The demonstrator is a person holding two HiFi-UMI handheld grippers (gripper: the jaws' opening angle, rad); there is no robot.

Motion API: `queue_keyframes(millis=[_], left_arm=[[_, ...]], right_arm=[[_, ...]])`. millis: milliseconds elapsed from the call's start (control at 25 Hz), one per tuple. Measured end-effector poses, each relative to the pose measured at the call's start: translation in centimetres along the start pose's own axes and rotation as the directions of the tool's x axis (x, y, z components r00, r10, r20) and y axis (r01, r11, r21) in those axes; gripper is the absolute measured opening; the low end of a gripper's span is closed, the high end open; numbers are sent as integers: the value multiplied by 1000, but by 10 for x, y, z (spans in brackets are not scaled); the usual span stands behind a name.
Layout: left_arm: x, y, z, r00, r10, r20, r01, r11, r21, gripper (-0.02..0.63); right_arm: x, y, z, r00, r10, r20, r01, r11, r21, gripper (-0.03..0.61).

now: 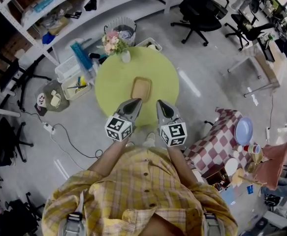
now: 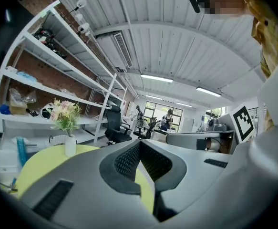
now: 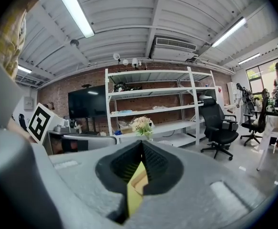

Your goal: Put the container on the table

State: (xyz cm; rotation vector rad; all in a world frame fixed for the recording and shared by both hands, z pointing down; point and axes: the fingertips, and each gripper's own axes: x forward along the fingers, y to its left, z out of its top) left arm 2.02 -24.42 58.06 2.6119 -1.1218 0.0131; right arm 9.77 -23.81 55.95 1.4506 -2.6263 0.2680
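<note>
A shallow tan rectangular container [image 1: 141, 88] lies flat on the round yellow-green table [image 1: 109, 82], near its middle. My left gripper [image 1: 135, 103] and right gripper [image 1: 162, 103] hover side by side over the table's near edge, just short of the container and apart from it. The left gripper [image 2: 139, 143] has its jaws closed tip to tip with nothing between them. In the right gripper view the right gripper [image 3: 141, 144] also has its tips together. Through the hollow behind those tips I see a slice of the container [image 3: 141, 182] and the table [image 3: 133, 201].
A white vase of flowers [image 1: 116, 44] stands at the table's far edge. Plastic bins [image 1: 73, 77] and a wire basket [image 1: 122, 27] sit on the floor to the left and behind. A checkered-cloth table [image 1: 217, 141] is at right. Office chairs [image 1: 200, 9] and white shelving [image 1: 59, 14] are beyond.
</note>
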Motion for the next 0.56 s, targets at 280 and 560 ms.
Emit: queue_keyframes(millis=[280, 560], left_arm=[[-4, -1, 2, 1000, 12, -1, -12, 1000, 15, 5], [-1, -3, -3, 1000, -10, -16, 10, 1000, -12, 5]], right_arm=[[-3, -1, 3, 1000, -5, 5, 5, 1000, 3, -2], [-2, -1, 2, 1000, 3, 6, -3, 1000, 8, -2]])
